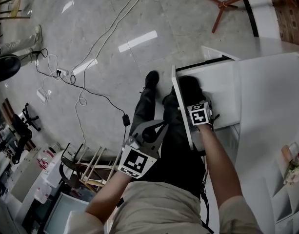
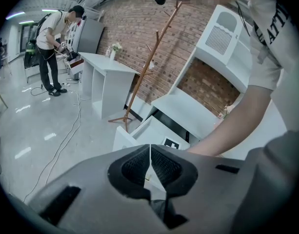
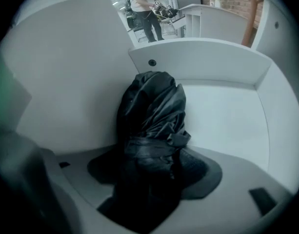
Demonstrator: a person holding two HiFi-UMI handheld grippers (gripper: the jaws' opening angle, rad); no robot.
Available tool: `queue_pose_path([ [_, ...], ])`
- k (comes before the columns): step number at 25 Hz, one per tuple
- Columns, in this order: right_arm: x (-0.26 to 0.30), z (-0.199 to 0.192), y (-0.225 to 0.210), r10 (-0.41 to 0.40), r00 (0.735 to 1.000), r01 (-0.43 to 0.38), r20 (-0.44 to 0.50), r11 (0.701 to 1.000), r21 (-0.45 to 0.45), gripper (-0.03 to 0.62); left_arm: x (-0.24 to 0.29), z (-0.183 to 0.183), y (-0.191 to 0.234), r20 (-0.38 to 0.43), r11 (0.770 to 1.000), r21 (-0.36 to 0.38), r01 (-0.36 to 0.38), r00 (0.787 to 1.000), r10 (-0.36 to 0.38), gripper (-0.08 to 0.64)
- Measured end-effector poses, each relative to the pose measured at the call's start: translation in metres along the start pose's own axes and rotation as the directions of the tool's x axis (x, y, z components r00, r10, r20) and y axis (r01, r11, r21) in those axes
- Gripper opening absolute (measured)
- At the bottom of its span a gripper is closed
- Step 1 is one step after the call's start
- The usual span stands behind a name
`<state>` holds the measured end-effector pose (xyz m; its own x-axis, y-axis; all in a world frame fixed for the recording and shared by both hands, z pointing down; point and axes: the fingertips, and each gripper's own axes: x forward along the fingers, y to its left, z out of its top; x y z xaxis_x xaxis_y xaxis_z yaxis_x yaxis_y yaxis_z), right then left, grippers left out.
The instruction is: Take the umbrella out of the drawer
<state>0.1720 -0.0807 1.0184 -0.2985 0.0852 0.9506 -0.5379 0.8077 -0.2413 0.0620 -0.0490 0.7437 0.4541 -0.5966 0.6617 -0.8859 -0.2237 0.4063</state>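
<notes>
The only print in sight was the black-and-white square marker on each gripper's cube. In the left gripper view there were also a few dark capital letters on the person's pale shirt [image 2: 282,26], too cut off by the edge to read whole.

At the left, the left gripper [image 2: 150,149] hung outside the furniture, over the polished grey stone floor [image 1: 105,33]. Its smooth grey plastic jaws were brought together, the ribbed black pads [image 2: 134,167] met at their tips, and nothing sat between them.

To the right stood the white drawer [image 1: 181,104], pulled out of a white cabinet [image 1: 271,96], with plain, smooth, matt walls. The right gripper [image 3: 154,177] pointed steeply down into it with its jaws spread wide.

The folded black umbrella [image 3: 151,116] was a crumpled bundle of glossy fabric cinched by a strap. It lay on the drawer's floor close along one side wall. Its near end stood between the parted jaws. The dark rounded pads [image 3: 204,172] showed to either side of it and did not visibly press on the fabric. From the head view the umbrella was a dark mass just beyond that gripper's marker cube [image 1: 199,114].
</notes>
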Motion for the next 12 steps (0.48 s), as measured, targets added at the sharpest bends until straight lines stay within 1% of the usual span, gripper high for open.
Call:
queue_pose_path([
  [3, 0.001, -0.002, 0.003, -0.002, 1.0, 0.002, 0.03, 1.0, -0.007, 0.298, 0.0, -0.002, 0.004, 0.001, 1.0, -0.008, -0.013, 1.0, 0.013, 0.029],
  [5, -0.003, -0.004, 0.007, 0.006, 1.0, -0.006, 0.03, 1.0, -0.007, 0.287, -0.002, 0.0, 0.004, 0.001, 1.0, -0.016, -0.022, 1.0, 0.022, 0.029],
  [8, -0.01, -0.005, 0.01, 0.027, 0.999, -0.026, 0.031, 0.999, -0.02, 0.276, -0.005, 0.008, 0.002, 0.017, 1.0, 0.004, -0.014, 1.0, 0.013, 0.029],
  [12, -0.028, -0.001, 0.005, 0.025, 0.998, -0.024, 0.053, 1.0, -0.013, 0.273, -0.009, 0.017, 0.004, 0.036, 1.0, 0.016, -0.008, 0.999, 0.007, 0.029],
])
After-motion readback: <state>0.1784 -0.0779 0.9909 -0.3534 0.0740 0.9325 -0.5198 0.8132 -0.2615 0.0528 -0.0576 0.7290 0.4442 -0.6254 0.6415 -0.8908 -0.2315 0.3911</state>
